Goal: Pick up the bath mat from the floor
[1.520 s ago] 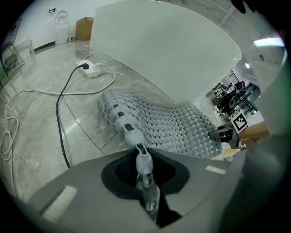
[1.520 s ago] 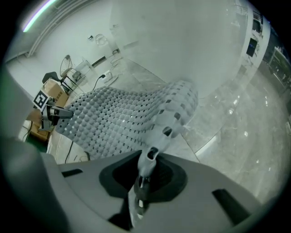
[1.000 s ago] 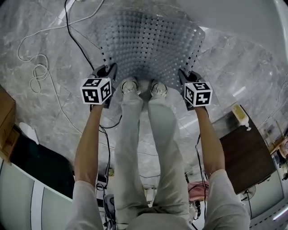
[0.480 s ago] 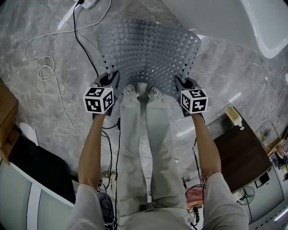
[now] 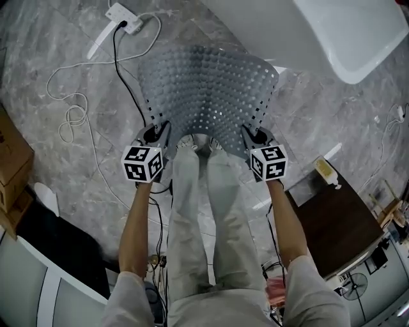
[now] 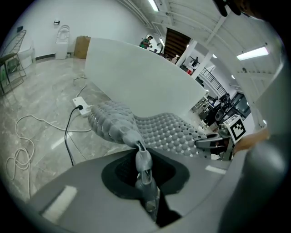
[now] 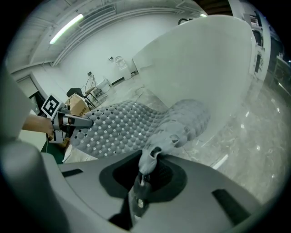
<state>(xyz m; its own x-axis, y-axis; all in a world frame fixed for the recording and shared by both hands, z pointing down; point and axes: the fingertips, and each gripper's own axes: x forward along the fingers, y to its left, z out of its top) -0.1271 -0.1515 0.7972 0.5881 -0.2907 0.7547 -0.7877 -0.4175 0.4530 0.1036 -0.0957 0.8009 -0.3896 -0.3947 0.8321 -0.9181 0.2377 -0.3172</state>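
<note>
The grey perforated bath mat [image 5: 208, 92] hangs between my two grippers, its near edge raised and its far part sagging toward the marble floor. My left gripper [image 5: 155, 134] is shut on the mat's near left corner; in the left gripper view the mat [image 6: 159, 129] runs out from the pinched corner at the left gripper [image 6: 142, 157]. My right gripper [image 5: 254, 135] is shut on the near right corner. In the right gripper view the mat [image 7: 122, 125] spreads leftward from the right gripper [image 7: 148, 166]. Each gripper shows in the other's view.
A white bathtub [image 5: 332, 32] stands at the far right, close to the mat's far edge. A power strip [image 5: 124, 16] with white and black cables [image 5: 77, 118] lies far left. Cardboard boxes [image 5: 13, 159] stand at the left, a dark cabinet [image 5: 339, 217] at the right. The person's shoes [image 5: 198, 144] stand between the grippers.
Both grippers have risen together with the mat's near corners. The mat's near edge has come up off the floor, and the floor looks farther away.
</note>
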